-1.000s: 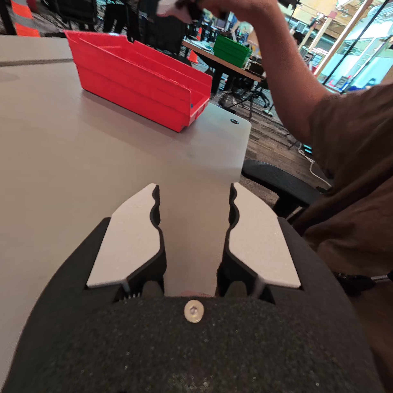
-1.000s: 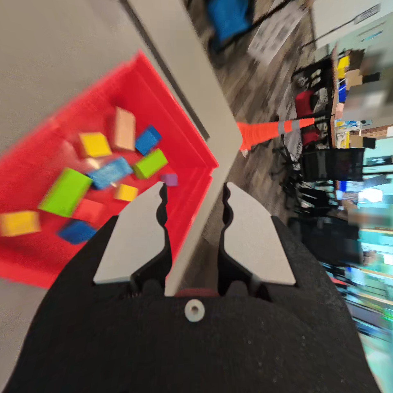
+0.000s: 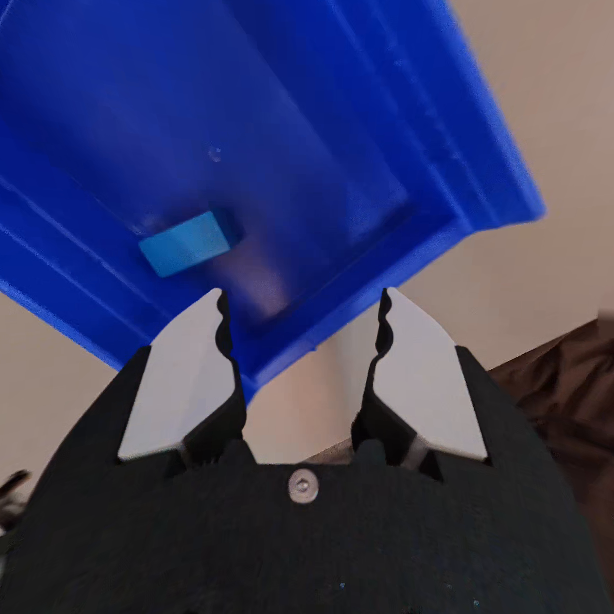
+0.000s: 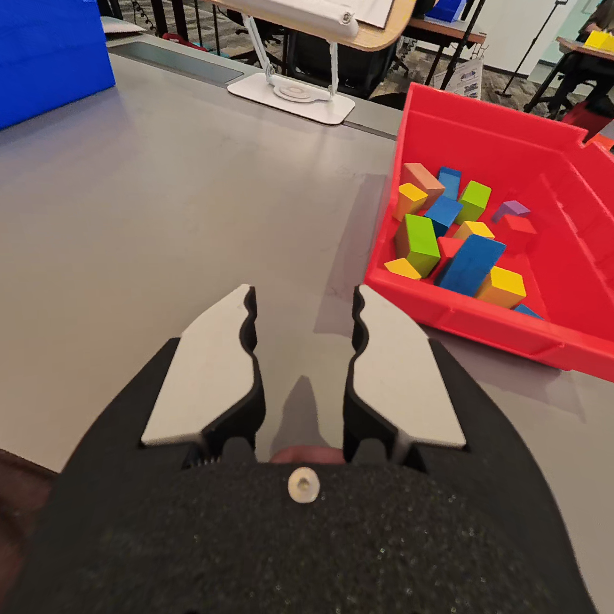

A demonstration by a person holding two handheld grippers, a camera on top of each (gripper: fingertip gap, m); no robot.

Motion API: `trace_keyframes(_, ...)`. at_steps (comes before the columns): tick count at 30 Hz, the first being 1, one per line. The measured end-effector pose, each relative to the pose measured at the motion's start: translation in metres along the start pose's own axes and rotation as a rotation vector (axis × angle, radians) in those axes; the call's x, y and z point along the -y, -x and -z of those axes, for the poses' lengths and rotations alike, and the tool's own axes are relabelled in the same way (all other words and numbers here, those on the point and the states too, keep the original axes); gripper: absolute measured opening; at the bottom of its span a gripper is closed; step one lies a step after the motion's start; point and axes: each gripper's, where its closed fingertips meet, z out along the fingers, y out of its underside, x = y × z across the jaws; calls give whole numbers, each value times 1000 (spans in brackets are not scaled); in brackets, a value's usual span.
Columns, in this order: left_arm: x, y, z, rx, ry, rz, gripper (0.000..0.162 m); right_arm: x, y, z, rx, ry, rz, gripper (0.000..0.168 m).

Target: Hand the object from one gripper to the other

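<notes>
In the left wrist view my left gripper (image 3: 301,292) is open and empty, looking down over the near corner of a blue bin (image 3: 432,139). A light blue block (image 3: 186,244) lies on the bin's floor, ahead and left of the fingertips. In the right wrist view my right gripper (image 4: 304,290) is open and empty, low over the grey table (image 4: 166,216). A red bin (image 4: 498,325) stands to its right and holds several coloured blocks, among them a long blue block (image 4: 471,264) and a green block (image 4: 420,242).
A white stand (image 4: 292,94) sits at the table's far edge. The blue bin also shows at the far left of the right wrist view (image 4: 50,59). Other tables and chairs stand beyond. Brown cloth (image 3: 564,382) shows at the right of the left wrist view.
The left gripper has swung from looking across the table at the red bin to looking down into the blue bin. The right gripper has pulled back from over the red bin to beside it.
</notes>
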Motion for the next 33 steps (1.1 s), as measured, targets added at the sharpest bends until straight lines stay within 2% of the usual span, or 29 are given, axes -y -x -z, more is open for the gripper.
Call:
trace_keyframes(4, 21, 35, -20, 61, 202, -213, 87, -1, 4, 1, -17, 5, 82, 55)
trace_keyframes(7, 18, 39, -32, 59, 330, -415, 87, -3, 6, 1, -30, 16, 134, 55)
trace_keyframes(9, 16, 41, -37, 88, 366, -541, 83, -6, 7, 2, -31, 24, 149, 55)
trace_keyframes(14, 9, 65, -47, 289, 442, -856, 74, -7, 7, 4, -40, 29, 161, 55)
trace_keyframes(19, 6, 74, -64, 320, 421, -955, 69, -7, 8, 3, -33, 34, 152, 55)
trace_keyframes(23, -4, 89, -72, 368, 482, -1007, 38, -9, 9, 2, -29, 42, 158, 55)
trace_keyframes(24, -4, 90, -72, 381, 485, -1029, 37, -9, 9, 2, -28, 42, 161, 55)
trace_keyframes(28, 5, 78, -58, 382, 389, -1012, 36, -9, 8, 2, -26, 40, 154, 54)
trace_keyframes(33, 34, 53, -5, 329, 55, -898, 36, -8, 10, 2, -9, 35, 154, 54)
